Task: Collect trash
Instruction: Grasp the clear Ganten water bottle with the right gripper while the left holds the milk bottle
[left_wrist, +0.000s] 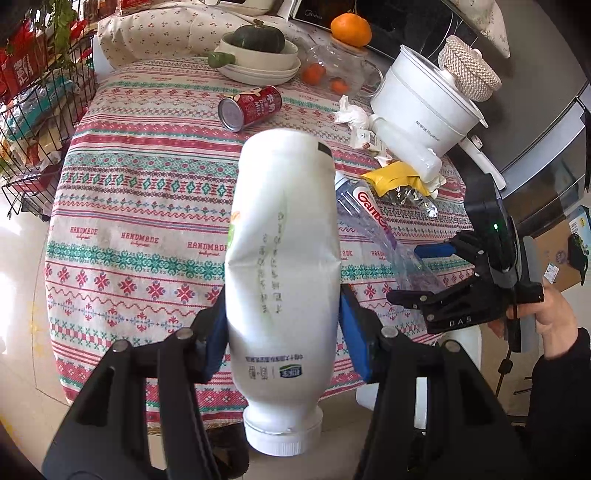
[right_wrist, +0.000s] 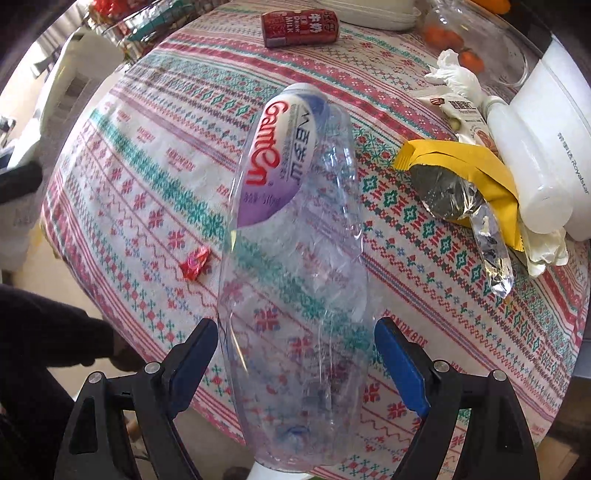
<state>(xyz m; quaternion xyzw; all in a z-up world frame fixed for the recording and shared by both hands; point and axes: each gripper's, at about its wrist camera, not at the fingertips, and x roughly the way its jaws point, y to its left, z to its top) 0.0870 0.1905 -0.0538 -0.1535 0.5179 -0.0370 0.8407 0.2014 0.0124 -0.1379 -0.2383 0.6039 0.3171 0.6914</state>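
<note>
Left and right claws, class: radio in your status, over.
Left claw shut on white bottle. Right claw shut on clear bottle. Red can, yellow wrapper on table. Path clear.

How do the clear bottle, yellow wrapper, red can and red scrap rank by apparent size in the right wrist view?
1. clear bottle, though inflated by nearness
2. yellow wrapper
3. red can, farther off, so its rank against the wrapper is unsure
4. red scrap

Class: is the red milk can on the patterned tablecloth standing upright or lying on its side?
On its side: the red milk can shows one round end sideways, body flat on the tablecloth.
</note>
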